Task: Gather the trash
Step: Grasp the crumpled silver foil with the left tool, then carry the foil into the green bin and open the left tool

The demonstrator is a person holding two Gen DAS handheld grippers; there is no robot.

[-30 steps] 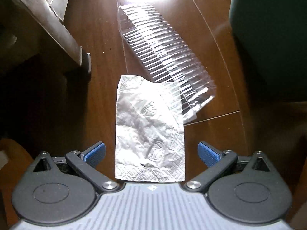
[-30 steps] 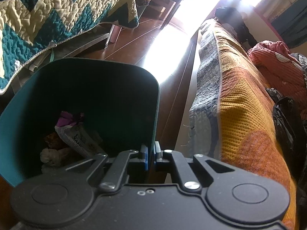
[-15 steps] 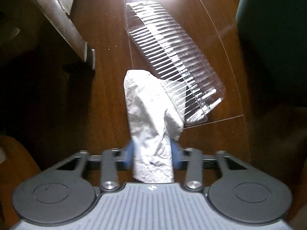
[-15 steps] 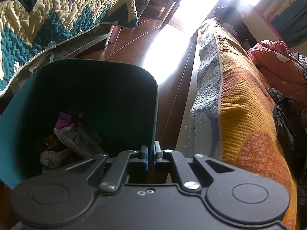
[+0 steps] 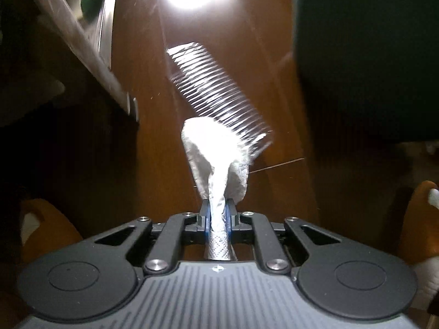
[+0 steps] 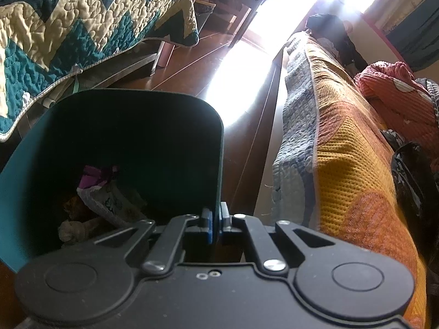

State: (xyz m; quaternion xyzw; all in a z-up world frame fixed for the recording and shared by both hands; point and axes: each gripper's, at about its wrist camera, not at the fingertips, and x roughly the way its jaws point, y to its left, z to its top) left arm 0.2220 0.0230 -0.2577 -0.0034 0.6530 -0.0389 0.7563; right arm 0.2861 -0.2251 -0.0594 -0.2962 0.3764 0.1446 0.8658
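The left gripper (image 5: 218,215) is clamped on a white paper napkin (image 5: 216,159), its two blue-padded fingers pressed close together with the napkin's embossed lower edge squeezed into a narrow strip between them. Above the grip the napkin balloons into a crumpled, folded bunch, brightly lit at its top and standing up toward 12 o'clock from the fingertips. Just beyond it, at about 12 to 1 o'clock, a clear ribbed plastic tray (image 5: 214,93) lies on the dark wooden floor (image 5: 142,82); it is motion-blurred, and its near end sits behind the napkin's top so that contact between them cannot be judged. A metal furniture leg (image 5: 82,41) slants along the 10 to 11 o'clock side, and the dark teal wall of the trash bin (image 5: 365,54) fills the 1 to 3 o'clock side, leaving a strip of bare floor between them running toward the glare at 12 o'clock. In the right wrist view, the right gripper (image 6: 215,223) is closed on the rim of the teal trash bin (image 6: 115,126), one finger inside the wall and one outside. Crumpled wrappers (image 6: 107,197) lie in the bin's bottom at 9 o'clock. A zigzag quilt (image 6: 68,27) hangs at 10 o'clock and an orange bedspread (image 6: 351,164) borders the 3 o'clock side, with open floor between.
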